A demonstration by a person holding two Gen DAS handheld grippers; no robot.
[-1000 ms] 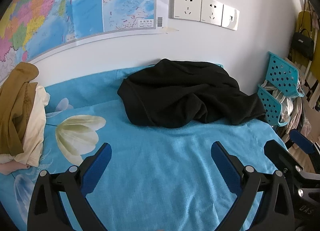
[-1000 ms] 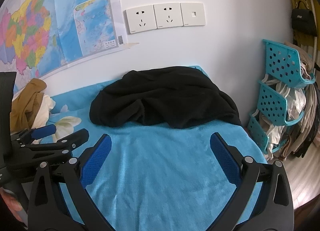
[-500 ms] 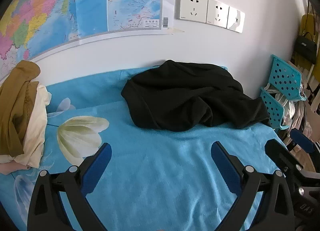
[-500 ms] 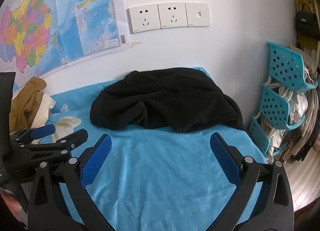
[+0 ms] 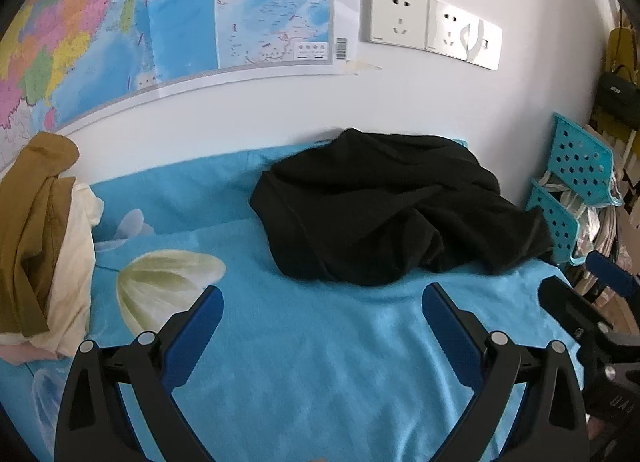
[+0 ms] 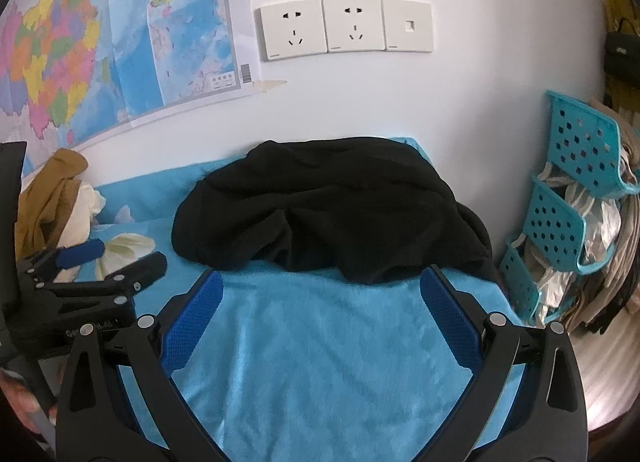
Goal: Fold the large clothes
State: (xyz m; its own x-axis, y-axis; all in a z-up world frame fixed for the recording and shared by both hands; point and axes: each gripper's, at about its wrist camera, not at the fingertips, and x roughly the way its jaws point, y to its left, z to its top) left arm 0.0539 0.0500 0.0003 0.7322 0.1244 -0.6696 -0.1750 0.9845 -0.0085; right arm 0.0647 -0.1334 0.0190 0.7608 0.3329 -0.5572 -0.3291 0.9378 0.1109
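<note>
Grippers are both wide open and holding nothing. My left gripper (image 5: 322, 298) hangs over the bare blue bedsheet (image 5: 320, 362), and my right gripper (image 6: 320, 282) is right next to it, fingertips spread just short of the front edge of the black garment (image 6: 328, 206). That garment is the big thing to fold: it's bunched in a rumpled heap at the back of the bed, pushed up against the white wall (image 6: 460, 102), toward the right side under the wall sockets (image 6: 346, 28). Neither gripper touches it. Off to the left there's a separate pile of mustard and cream clothes (image 5: 40, 234) near the map (image 5: 160, 22) on the wall. Past the right edge of the bed is a teal rack (image 6: 560, 198) stuffed with bags.
</note>
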